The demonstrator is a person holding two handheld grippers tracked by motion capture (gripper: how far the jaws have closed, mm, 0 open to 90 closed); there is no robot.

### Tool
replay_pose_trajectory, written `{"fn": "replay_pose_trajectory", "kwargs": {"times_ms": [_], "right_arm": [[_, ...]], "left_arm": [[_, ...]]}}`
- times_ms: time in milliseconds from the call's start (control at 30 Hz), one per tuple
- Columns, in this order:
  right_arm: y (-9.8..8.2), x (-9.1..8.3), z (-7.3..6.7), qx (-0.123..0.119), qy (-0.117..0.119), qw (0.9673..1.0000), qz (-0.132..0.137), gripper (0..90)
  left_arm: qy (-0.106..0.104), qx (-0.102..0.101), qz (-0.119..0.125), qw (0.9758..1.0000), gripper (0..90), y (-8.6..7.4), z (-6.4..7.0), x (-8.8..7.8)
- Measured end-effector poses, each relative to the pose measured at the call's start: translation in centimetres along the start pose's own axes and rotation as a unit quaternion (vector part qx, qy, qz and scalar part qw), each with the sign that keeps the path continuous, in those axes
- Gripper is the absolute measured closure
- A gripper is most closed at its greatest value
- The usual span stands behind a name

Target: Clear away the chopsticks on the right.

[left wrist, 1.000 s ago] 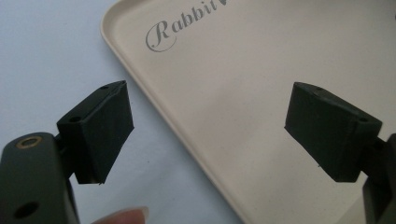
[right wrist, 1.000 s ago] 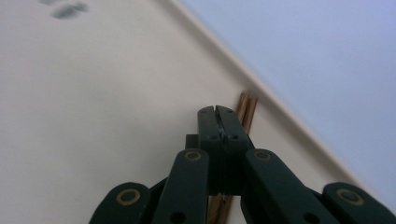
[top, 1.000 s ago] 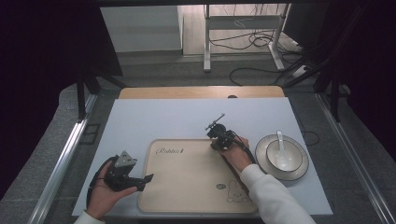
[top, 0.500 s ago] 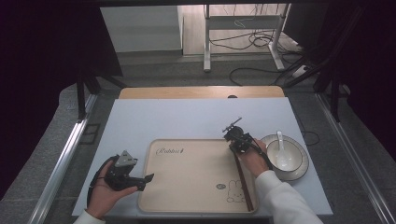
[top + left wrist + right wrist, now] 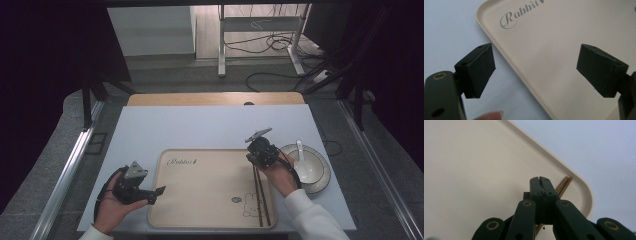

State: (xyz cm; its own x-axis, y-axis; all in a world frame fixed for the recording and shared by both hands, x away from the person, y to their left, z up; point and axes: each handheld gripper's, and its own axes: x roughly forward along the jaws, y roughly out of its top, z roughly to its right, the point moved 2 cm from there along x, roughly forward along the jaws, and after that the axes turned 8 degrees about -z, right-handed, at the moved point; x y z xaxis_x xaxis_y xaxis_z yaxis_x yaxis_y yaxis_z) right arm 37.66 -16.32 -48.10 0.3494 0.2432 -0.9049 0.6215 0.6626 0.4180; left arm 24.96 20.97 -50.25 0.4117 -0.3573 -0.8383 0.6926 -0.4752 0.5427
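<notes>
A beige tray (image 5: 210, 200) with "Rabbit" lettering lies at the table's front middle. Two brown chopsticks (image 5: 260, 195) rest along its right side. My right gripper (image 5: 257, 155) hovers over the tray's far right corner, just above the chopsticks' far ends. In the right gripper view its jaws are shut (image 5: 540, 180) with nothing seen between them, and the chopsticks (image 5: 564, 183) lie behind them. My left gripper (image 5: 152, 192) stays at the tray's left edge. Its jaws stand open (image 5: 536, 72) over the tray rim (image 5: 499, 47), holding nothing.
A white bowl (image 5: 316, 172) with a white spoon (image 5: 301, 157) in it stands just right of the tray, close to my right hand. The pale blue table top (image 5: 200, 130) stretches behind the tray. A fingertip (image 5: 490, 115) shows at the bottom of the left gripper view.
My right gripper has moved to the right across the tray's far edge, toward the bowl, staying shut. The left gripper has kept still.
</notes>
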Motion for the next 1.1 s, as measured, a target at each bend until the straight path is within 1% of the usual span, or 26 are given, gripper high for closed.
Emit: {"fn": "replay_pose_trajectory", "kwargs": {"times_ms": [33, 67, 100, 133, 167, 200, 233, 300, 333, 367, 400, 433, 467, 533, 567, 633, 667, 700, 733, 833, 900, 967, 1100], "right_arm": [[0.0, 0.0, 0.0, 0.000, 0.000, 1.0000, 0.000, 89.6], [-0.8, -1.5, -0.2, 0.000, 0.026, 0.9991, 0.032, 89.6], [-0.8, -1.5, -0.2, 0.000, 0.026, 0.9991, 0.032, 89.6], [-1.2, -2.2, -0.3, 0.000, 0.039, 0.9981, 0.047, 89.6], [-1.8, -3.0, -0.4, 0.002, 0.046, 0.9973, 0.057, 89.5], [-2.9, -4.4, -0.4, 0.004, 0.060, 0.9949, 0.081, 89.3], [-2.9, -4.4, -0.4, 0.004, 0.060, 0.9949, 0.081, 89.3], [-4.3, -5.7, -0.4, 0.008, 0.074, 0.9915, 0.106, 88.8], [-5.1, -6.4, -0.3, 0.009, 0.080, 0.9900, 0.116, 88.3], [-6.6, -7.3, -0.2, 0.012, 0.084, 0.9875, 0.133, 87.4], [-6.6, -7.3, -0.2, 0.012, 0.084, 0.9875, 0.133, 87.4], [-8.2, -8.1, 0.0, 0.016, 0.087, 0.9855, 0.145, 85.0], [-8.2, -8.1, 0.0, 0.016, 0.087, 0.9855, 0.145, 85.0], [-9.6, -8.5, 0.2, 0.020, 0.085, 0.9848, 0.150, 81.4], [-10.2, -8.6, 0.4, 0.024, 0.085, 0.9847, 0.151, 78.0], [-11.5, -8.7, 0.6, 0.029, 0.085, 0.9840, 0.154, 65.0], [-12.3, -8.5, 0.6, 0.026, 0.080, 0.9839, 0.158, 54.3], [-12.3, -8.5, 0.6, 0.026, 0.080, 0.9839, 0.158, 54.3], [-12.6, -8.5, 0.5, 0.023, 0.079, 0.9842, 0.157, 51.1], [-12.7, -8.5, 0.6, 0.021, 0.079, 0.9824, 0.168, 43.8], [-12.5, -8.6, 0.6, 0.024, 0.075, 0.9820, 0.172, 40.5], [-12.5, -8.5, 0.6, 0.023, 0.076, 0.9817, 0.173, 37.6], [-12.5, -8.4, 0.5, 0.017, 0.071, 0.9823, 0.172, 34.5]], "left_arm": [[0.000, 0.000, 0.000, 1.0000, 15.2, 0.0, 0.0, 0.0], [0.000, -0.003, 0.001, 1.0000, 15.2, 0.0, 0.0, 0.0], [0.000, -0.003, 0.001, 1.0000, 15.3, 0.0, 0.0, 0.0], [0.000, -0.002, 0.002, 1.0000, 15.3, 0.0, 0.0, -0.1], [0.001, -0.002, 0.002, 1.0000, 15.3, 0.0, 0.0, -0.1], [0.001, -0.003, 0.002, 1.0000, 15.3, 0.0, 0.1, -0.1], [0.001, -0.003, 0.002, 1.0000, 15.3, 0.0, 0.1, -0.1], [0.002, -0.003, 0.002, 1.0000, 15.2, 0.0, 0.1, -0.1], [0.002, -0.003, 0.001, 1.0000, 15.3, 0.1, 0.2, 0.0], [0.003, -0.002, 0.001, 1.0000, 15.2, 0.1, 0.2, 0.0], [0.003, -0.002, 0.001, 1.0000, 15.2, 0.1, 0.2, 0.0], [0.004, -0.002, 0.002, 1.0000, 15.3, 0.1, 0.2, 0.0], [0.004, -0.002, 0.002, 1.0000, 15.3, 0.1, 0.2, 0.0], [0.005, -0.003, 0.003, 1.0000, 15.3, 0.1, 0.3, 0.0], [0.006, -0.005, 0.005, 1.0000, 15.3, 0.2, 0.3, 0.0], [0.007, -0.005, 0.006, 0.9999, 15.3, 0.2, 0.3, 0.1], [0.008, -0.005, 0.005, 0.9999, 15.3, 0.2, 0.4, 0.1], [0.008, -0.005, 0.005, 0.9999, 15.3, 0.2, 0.4, 0.1], [0.008, -0.004, 0.005, 0.9999, 15.3, 0.2, 0.4, 0.1], [0.008, -0.002, 0.003, 1.0000, 15.3, 0.2, 0.4, 0.2], [0.008, -0.002, 0.003, 1.0000, 15.3, 0.2, 0.4, 0.2], [0.008, -0.003, 0.004, 1.0000, 15.3, 0.2, 0.4, 0.2], [0.009, -0.006, 0.007, 0.9999, 15.3, 0.1, 0.2, 0.1]]}}
